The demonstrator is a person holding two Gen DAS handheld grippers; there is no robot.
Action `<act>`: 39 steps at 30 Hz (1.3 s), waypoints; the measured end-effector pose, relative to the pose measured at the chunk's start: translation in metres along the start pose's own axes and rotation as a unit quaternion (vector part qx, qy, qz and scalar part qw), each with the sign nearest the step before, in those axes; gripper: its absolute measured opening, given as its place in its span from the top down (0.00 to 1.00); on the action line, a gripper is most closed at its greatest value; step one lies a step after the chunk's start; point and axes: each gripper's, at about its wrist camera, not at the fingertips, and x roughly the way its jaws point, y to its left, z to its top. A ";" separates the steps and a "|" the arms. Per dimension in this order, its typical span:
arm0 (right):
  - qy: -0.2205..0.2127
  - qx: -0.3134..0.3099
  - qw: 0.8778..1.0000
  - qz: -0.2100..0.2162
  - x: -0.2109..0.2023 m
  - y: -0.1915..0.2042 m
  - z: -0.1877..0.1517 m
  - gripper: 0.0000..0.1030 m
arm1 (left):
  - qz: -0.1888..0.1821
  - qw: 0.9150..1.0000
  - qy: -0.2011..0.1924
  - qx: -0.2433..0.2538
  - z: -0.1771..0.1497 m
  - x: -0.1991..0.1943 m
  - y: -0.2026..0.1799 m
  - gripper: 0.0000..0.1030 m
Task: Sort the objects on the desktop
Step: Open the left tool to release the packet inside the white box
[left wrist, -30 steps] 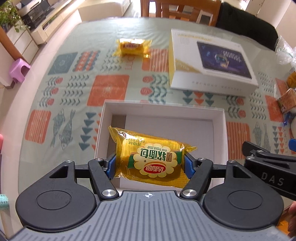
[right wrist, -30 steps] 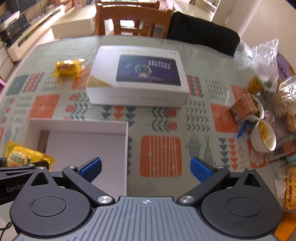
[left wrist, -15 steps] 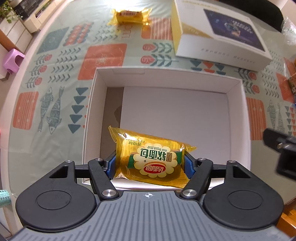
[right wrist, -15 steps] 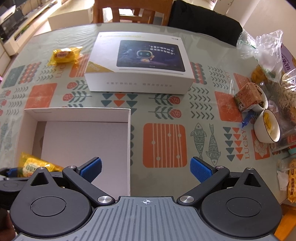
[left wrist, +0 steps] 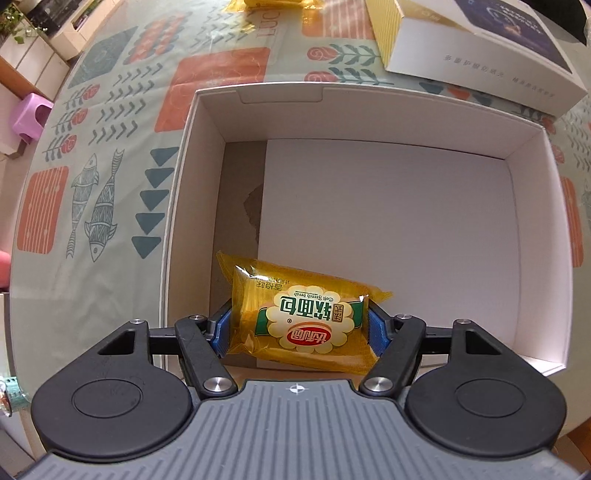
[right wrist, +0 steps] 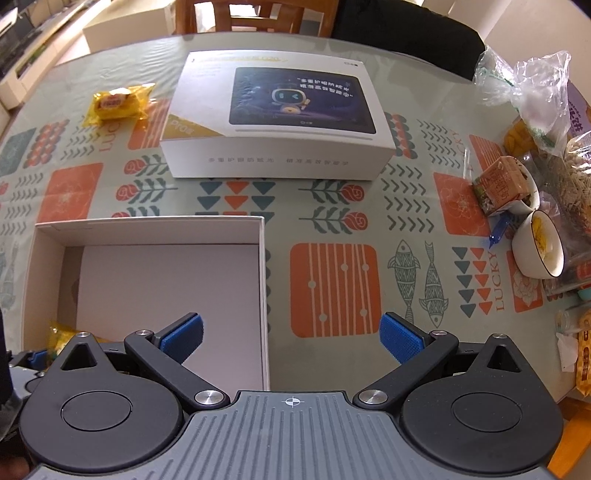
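Note:
My left gripper points straight down into the open white box, near its front left corner. Between its blue pads sits a yellow soft-bread packet; the pads still touch its sides while the jaws are opening. The packet hangs low over the box floor. In the right wrist view, the same packet peeks out at the box's near left corner. My right gripper stands open and empty above the box's right wall. A second yellow packet lies on the far left of the table.
A closed white tablet box lies behind the open box. Two white bowls, a brown carton and plastic bags crowd the right edge. A wooden chair stands at the far side, and a purple stool is on the floor.
The left gripper has sunk with the packet from above the box's front wall to down inside the box. The right gripper has barely shifted and stays open.

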 end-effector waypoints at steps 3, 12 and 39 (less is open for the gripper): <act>0.002 0.000 1.000 0.000 0.001 0.001 0.001 0.00 | 0.002 1.000 0.003 -0.002 0.002 0.007 0.004 0.07; -0.002 -0.001 1.000 0.003 -0.002 0.005 0.002 0.00 | -0.005 1.000 0.020 0.008 0.017 0.010 0.004 0.00; -0.029 -0.011 0.999 0.014 -0.020 0.006 -0.003 0.00 | -0.004 1.000 -0.007 -0.001 0.024 -0.033 0.000 0.00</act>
